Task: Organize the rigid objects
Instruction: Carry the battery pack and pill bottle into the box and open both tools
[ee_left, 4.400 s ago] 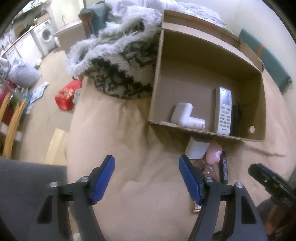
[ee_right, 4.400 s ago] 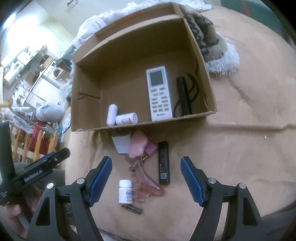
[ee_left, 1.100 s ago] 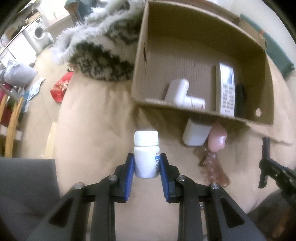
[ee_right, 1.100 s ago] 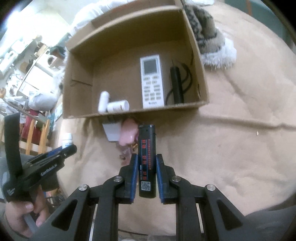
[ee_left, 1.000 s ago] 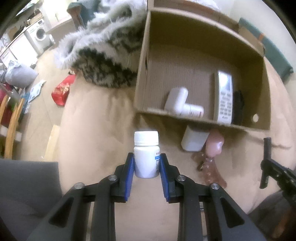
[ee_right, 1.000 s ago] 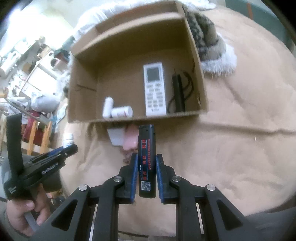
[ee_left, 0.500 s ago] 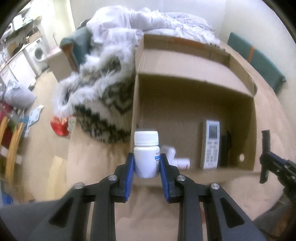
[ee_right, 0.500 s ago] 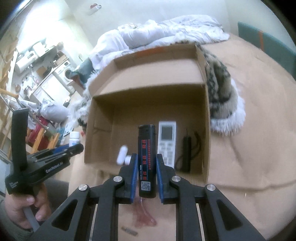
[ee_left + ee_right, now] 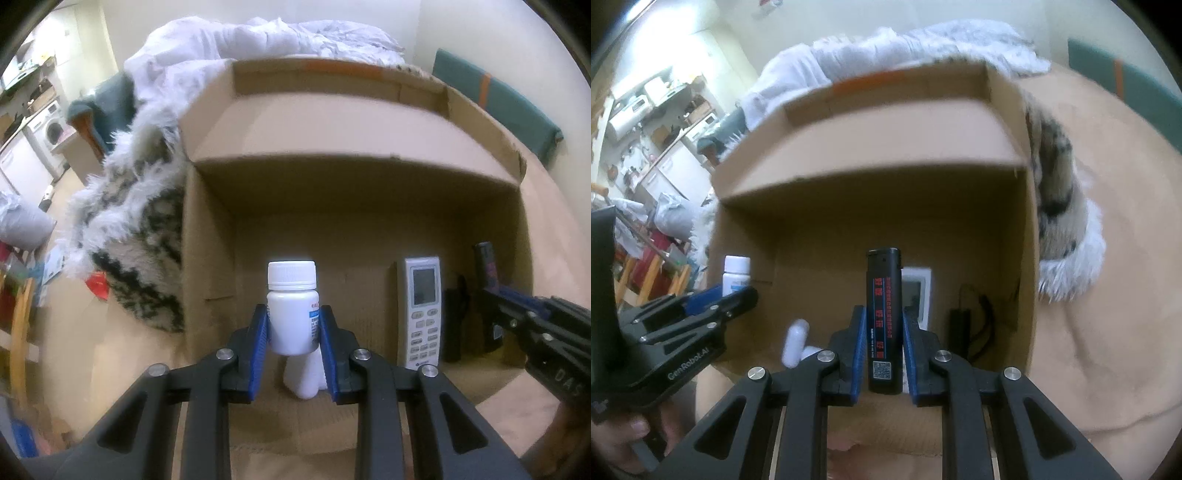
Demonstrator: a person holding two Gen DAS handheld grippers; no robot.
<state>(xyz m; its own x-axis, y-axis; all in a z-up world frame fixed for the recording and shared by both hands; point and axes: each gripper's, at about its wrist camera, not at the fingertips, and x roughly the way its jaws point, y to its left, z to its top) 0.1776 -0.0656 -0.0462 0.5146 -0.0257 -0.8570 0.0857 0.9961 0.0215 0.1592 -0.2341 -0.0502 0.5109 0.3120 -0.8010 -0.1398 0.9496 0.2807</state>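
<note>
Two views. Left wrist: left gripper (image 9: 293, 345) jaws clamped on upright white bottle (image 9: 292, 306), held at the mouth of the box (image 9: 332, 140); remote (image 9: 421, 314) lies inside. Right wrist: right gripper (image 9: 884, 354) jaws clamped on upright black lighter (image 9: 883, 317), before the same box; black cable (image 9: 971, 325) inside at right.

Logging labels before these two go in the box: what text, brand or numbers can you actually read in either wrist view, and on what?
"GenRobot.AI": white lettering on the black body of the left hand-held gripper.
"DAS": partial white lettering on the body of the right hand-held gripper.
Black rectangular lighter: red characters and a QR code, too small to read.
White plastic pill bottle: blue and red label print, too blurred.
White remote control: button markings and logo unreadable.
</note>
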